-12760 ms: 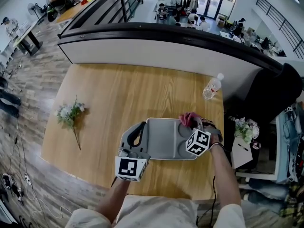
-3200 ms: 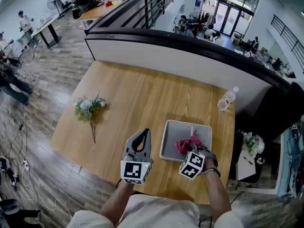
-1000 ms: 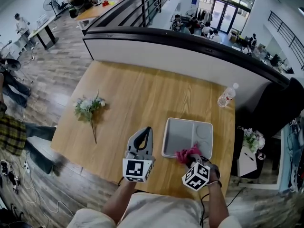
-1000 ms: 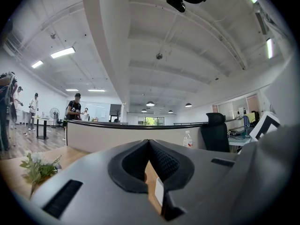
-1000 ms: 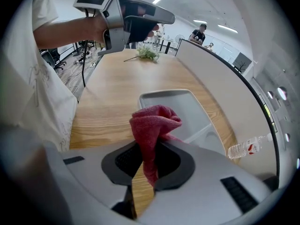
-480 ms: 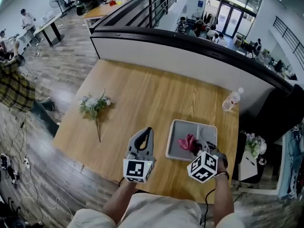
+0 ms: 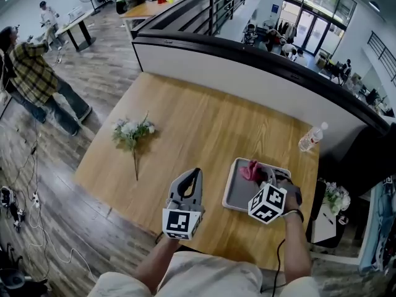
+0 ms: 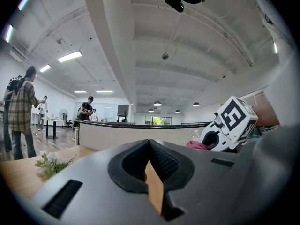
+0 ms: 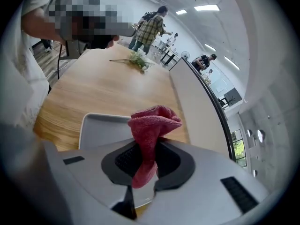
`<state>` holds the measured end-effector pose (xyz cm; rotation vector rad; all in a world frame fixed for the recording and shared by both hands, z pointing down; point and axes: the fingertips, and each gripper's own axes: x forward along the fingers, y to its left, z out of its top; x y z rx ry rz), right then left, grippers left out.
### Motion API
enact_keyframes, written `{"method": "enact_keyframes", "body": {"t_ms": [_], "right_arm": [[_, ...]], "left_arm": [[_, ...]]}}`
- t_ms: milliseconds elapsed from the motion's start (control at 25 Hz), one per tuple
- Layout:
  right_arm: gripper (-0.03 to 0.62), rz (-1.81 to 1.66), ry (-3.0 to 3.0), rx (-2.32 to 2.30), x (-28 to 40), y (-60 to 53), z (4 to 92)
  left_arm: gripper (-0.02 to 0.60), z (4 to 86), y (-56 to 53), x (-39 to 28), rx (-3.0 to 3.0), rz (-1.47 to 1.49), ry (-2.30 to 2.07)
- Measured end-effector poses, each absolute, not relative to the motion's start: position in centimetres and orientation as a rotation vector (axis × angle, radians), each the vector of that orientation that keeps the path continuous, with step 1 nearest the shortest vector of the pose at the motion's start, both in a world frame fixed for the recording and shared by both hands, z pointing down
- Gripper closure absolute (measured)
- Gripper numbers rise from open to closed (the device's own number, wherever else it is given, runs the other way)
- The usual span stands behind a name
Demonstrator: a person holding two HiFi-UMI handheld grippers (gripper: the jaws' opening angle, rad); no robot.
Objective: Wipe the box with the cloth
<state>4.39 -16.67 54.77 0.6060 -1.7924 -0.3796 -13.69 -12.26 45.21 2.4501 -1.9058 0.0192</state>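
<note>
Right gripper (image 9: 145,150): jaws clamped on the cloth (image 9: 153,124); red fabric bunched upright between them, with a tail hanging down through the gap.
Cloth position: over the far end of the box (image 7: 237,194), toward its left corner; contact with the box surface not determinable.
Box: grey, shallow and tray-like; flat on the table (image 7: 204,119) near the right front corner.
Left gripper (image 8: 149,145): jaws brought together at the tips, nothing held; only a sliver of wood visible lower down between them.
Left gripper position: over the table just left of the box, apart from it.
Other items on table: flower sprig (image 7: 132,130) toward the left edge, well apart from the box; water bottle (image 7: 310,138) upright at the far right edge.
Surroundings: person in a plaid shirt (image 7: 35,81) standing on the floor left of the table.
</note>
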Motion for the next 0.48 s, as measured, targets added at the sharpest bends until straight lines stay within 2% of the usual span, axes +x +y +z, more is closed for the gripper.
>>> {"method": "enact_keyframes", "body": {"t_ms": [480], "right_arm": [[0.519,-0.423,-1.746,0.55,2.6,-21.1,57.8]], "left_arm": [[0.569,46.0,-11.5,-15.5,2.379,0.034,-1.957]]}}
